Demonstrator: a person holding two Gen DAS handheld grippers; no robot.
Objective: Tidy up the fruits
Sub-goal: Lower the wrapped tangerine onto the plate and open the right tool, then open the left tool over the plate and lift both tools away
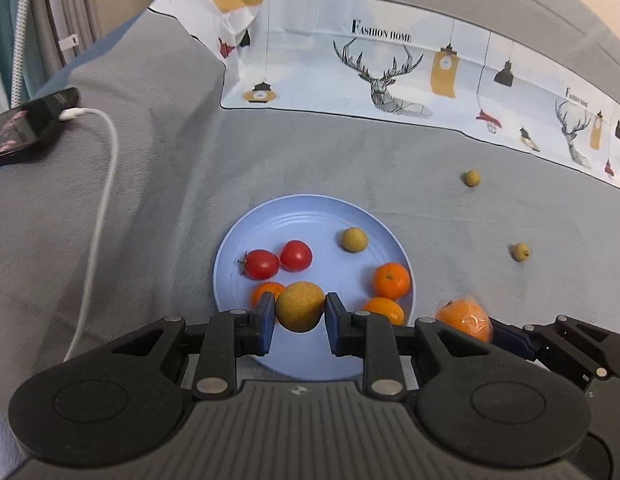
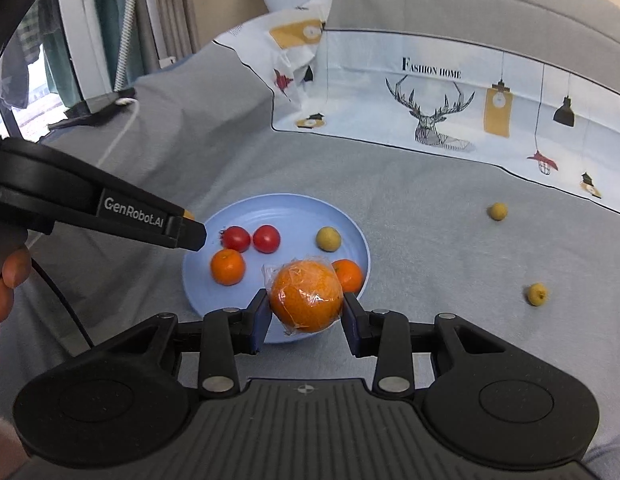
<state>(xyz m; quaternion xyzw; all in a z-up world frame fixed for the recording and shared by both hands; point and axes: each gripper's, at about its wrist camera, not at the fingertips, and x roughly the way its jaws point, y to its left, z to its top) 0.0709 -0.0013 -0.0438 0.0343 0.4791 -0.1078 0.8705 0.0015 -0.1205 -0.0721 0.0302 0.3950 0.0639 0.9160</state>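
Note:
A light blue plate [image 1: 310, 216] lies on the grey bed cover; it also shows in the right wrist view [image 2: 294, 212]. On it are two red tomatoes [image 1: 278, 260], three small oranges [image 1: 391, 280] and a small yellow-green fruit [image 1: 354, 239]. My left gripper [image 1: 300, 307] is shut on a yellow-brown round fruit [image 1: 300, 306] above the plate's near edge. My right gripper [image 2: 306, 302] is shut on a plastic-wrapped orange [image 2: 306, 296] above the plate's near right rim; that orange also shows in the left wrist view [image 1: 465, 318]. Two small yellow-green fruits [image 1: 472, 178] [image 1: 520, 251] lie on the cover right of the plate.
A printed pillowcase [image 1: 389, 60] with deer and lamps lies behind the plate. A phone [image 1: 26, 124] on a white charging cable [image 1: 106, 168] lies at the far left. The left gripper body [image 2: 94, 212] reaches in from the left in the right wrist view.

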